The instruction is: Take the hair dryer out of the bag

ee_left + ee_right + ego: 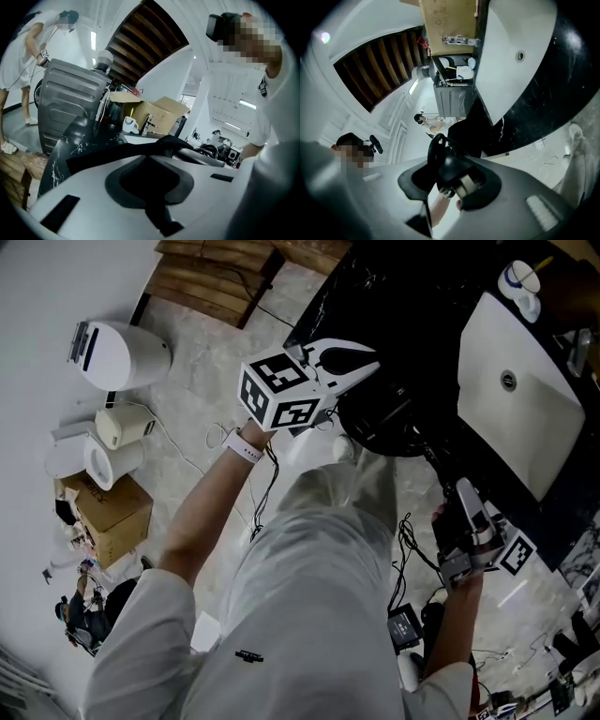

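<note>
Far left on the floor, a white rounded appliance (117, 352), what looks like two white kettles (120, 442) and a cardboard box (111, 510) can be seen. A wooden pallet (220, 273) is spotted further back.

Next over, the left gripper (367, 367) is held up at the near edge of the black marble counter (422, 296), marker cube facing the camera. In the left gripper view its jaws are seen closed, with a fold of the black bag (380, 418) pinched at the tips, as far as can be made out. The fabric is pulled up into a little peak there. The rest of the bag is slumped on the counter edge just right of that gripper.

The hair dryer (450, 171) is found outside the bag, well apart from it: it's gripped by the right gripper (467, 502), which is held low on the near right side, below the counter. A black rounded body with a looped cord is seen wedged between those closed jaws in the right gripper view, pretty sure that's the dryer.

Far right, a white sink (525, 399) is set into the counter, and a white cup (520, 279) is parked at the back.
</note>
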The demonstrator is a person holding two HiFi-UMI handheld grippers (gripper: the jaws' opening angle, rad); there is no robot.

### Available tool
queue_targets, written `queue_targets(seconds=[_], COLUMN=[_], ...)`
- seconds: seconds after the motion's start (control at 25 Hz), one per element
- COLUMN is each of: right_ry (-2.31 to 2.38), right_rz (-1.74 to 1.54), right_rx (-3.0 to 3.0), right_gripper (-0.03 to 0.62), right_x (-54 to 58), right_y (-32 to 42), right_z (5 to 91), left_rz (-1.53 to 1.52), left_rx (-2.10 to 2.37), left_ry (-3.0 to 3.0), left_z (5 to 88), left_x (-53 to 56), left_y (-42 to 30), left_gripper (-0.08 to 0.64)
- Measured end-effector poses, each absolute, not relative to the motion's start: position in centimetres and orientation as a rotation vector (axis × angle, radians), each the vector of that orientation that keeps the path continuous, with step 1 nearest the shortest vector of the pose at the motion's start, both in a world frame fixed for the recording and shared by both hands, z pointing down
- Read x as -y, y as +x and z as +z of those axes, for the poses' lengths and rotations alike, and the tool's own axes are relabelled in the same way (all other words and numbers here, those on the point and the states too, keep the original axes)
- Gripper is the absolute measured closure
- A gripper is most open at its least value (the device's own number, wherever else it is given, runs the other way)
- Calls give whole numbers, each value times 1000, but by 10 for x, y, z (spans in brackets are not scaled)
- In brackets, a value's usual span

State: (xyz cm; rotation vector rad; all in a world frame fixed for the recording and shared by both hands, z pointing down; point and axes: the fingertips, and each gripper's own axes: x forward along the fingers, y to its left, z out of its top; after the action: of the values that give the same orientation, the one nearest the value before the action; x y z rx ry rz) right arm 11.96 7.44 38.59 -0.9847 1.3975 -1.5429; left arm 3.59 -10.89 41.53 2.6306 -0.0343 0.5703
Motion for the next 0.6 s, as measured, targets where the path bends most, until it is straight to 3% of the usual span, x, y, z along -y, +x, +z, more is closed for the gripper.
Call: queue_targets(seconds=[0.6], right_ry=[-773], right_rz=[-1515], right_rx=[-1334], right_gripper=[459], right_x=[-70], right_y=[106], right_z=[373], left_rz=[497], left_rx=[101], left_ry=[2669], left_z=[402], left_x=[117], left_y=[19], left_gripper=[537])
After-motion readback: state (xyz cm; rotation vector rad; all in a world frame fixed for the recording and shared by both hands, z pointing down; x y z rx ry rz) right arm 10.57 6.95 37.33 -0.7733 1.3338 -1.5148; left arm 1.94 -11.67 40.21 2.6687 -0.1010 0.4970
